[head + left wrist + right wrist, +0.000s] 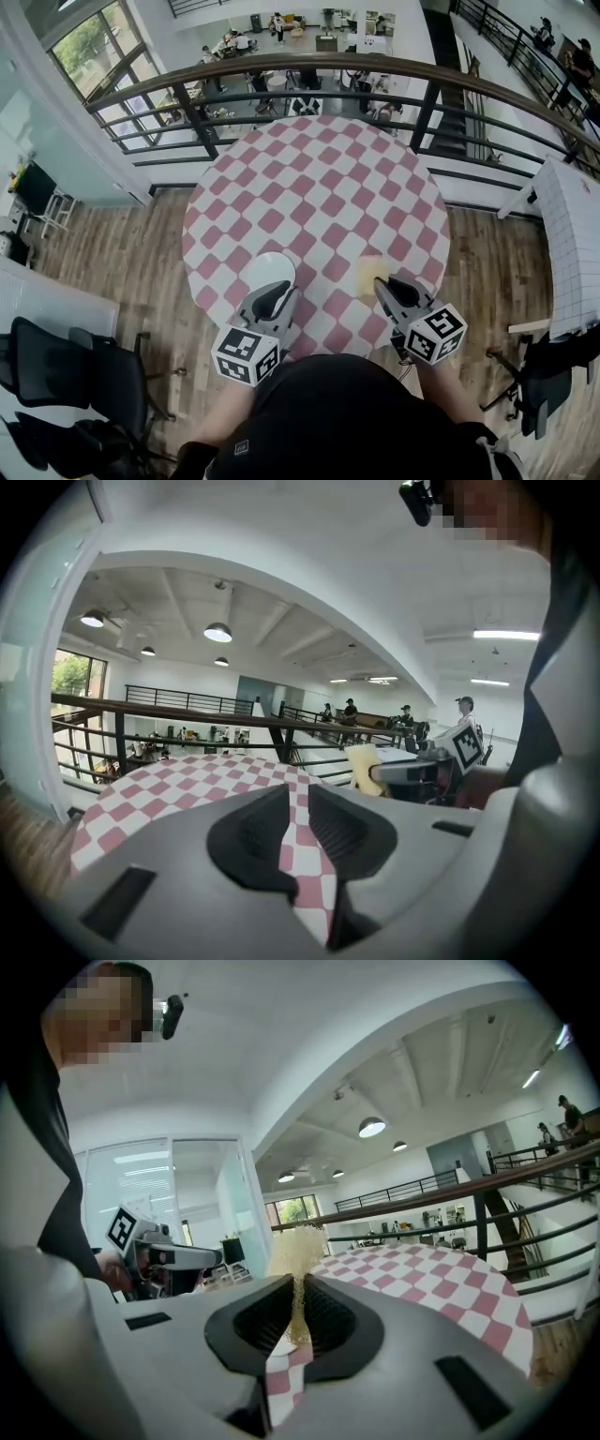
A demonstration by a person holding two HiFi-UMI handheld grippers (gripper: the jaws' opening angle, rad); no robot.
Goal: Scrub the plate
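A white plate (pixel 265 268) lies on the near left of the round table with the pink-and-white checked cloth (pixel 319 178). My left gripper (pixel 278 292) hovers over the plate's near edge and hides part of it. Its jaws stand almost together with only cloth showing through the slit (pixel 298 803); the plate does not show in the left gripper view. My right gripper (pixel 382 283) is shut on a thin yellow sponge (pixel 369 271), which sticks up between the jaws (pixel 298 1249). The left gripper view also catches the sponge (pixel 364 766), off to the right.
A dark metal railing (pixel 309 66) curves round the table's far side, with a lower floor and people beyond it. Black office chairs (pixel 75 375) stand at the near left. A white gridded table (pixel 572 234) is on the right. The floor is wood.
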